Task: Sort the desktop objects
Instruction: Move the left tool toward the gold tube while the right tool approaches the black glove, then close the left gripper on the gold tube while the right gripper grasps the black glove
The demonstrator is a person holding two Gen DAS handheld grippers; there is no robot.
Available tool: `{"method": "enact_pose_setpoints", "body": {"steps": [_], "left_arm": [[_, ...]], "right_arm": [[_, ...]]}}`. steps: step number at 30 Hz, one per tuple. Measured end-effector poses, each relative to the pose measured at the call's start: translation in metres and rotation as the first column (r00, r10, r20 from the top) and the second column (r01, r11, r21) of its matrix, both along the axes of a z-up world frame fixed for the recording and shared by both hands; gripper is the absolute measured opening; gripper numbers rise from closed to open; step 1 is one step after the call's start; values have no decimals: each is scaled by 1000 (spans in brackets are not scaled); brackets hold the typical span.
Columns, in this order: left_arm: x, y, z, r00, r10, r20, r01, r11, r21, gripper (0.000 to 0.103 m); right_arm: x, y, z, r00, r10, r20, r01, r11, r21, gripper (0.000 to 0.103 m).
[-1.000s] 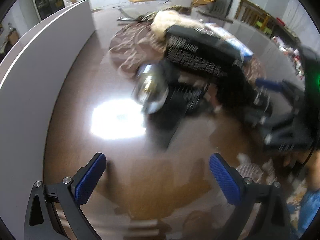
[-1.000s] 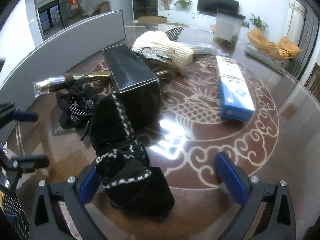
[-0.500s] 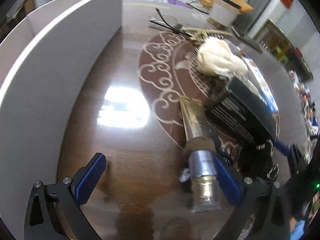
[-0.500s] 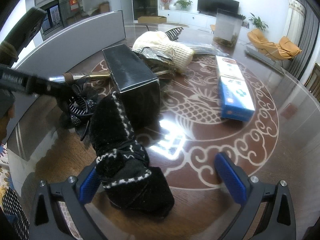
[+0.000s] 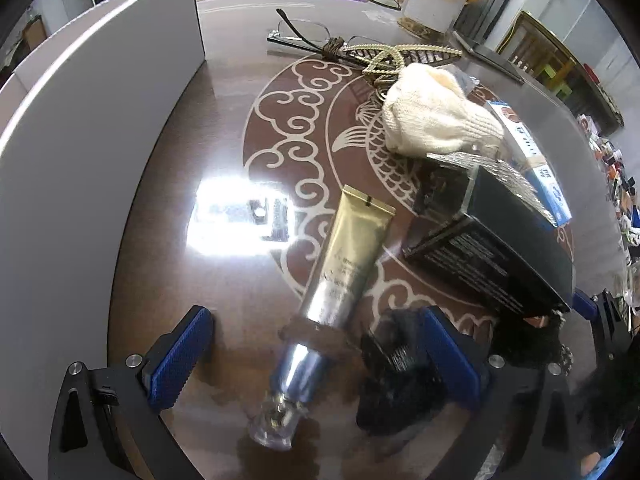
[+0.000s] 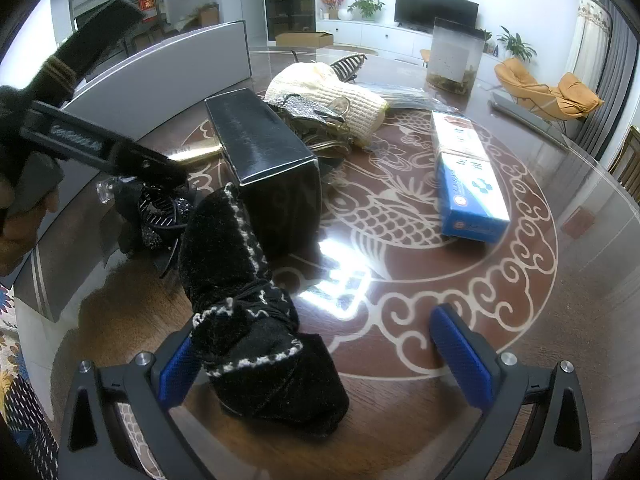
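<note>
Low over the table (image 5: 224, 312), the left gripper (image 5: 316, 354) stands wide apart around the cap end of a gold tube (image 5: 344, 268), which lies flat beside a black box (image 5: 492, 256). Right gripper (image 6: 320, 364) also spread wide, a black knit glove (image 6: 248, 312) against its left finger; blue carton (image 6: 468, 176) lies well apart.

Your gold tube (image 5: 348, 264) lies flat, clear cap toward you, brown band around its neck. Black hair claw (image 5: 394, 364) sits just beside the cap end. Black box (image 6: 260, 148) lies lengthwise, cream knit hat (image 5: 436, 120) behind it. Black knit piece with white stitching (image 6: 248, 320) leans against the box's near end. Blue-white carton (image 6: 468, 176) lies flat, well apart to the right. Glasses (image 5: 304, 34) at far edge.
</note>
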State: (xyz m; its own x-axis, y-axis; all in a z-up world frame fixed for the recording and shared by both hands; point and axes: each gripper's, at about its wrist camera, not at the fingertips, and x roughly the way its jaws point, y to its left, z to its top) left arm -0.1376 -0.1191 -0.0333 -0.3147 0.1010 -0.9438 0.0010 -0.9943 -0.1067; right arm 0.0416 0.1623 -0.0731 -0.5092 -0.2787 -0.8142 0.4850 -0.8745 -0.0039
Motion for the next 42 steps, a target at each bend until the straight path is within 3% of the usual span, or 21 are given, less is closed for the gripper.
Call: {"method": "enact_pose_setpoints", "body": {"steps": [5,23,29,42], "left_arm": [[-13,10,-6,999,-54,-5,53,993,-109,103],[-31,7,-15,993,-96,-69,88,990,-108,103],[-21,8,-13,989,-92,-119,79,991,-107,103],[-18,13,-16,986,-84,-141,70,992,-105,103]], "right_arm": [[1,0,0,1000,0,0,0,1000,0,103],[2,0,0,1000,1,0,-1,1000,-2,103],[2,0,0,1000,1,0,-1,1000,-2,103],[2,0,0,1000,1,0,-1,1000,-2,103]]}}
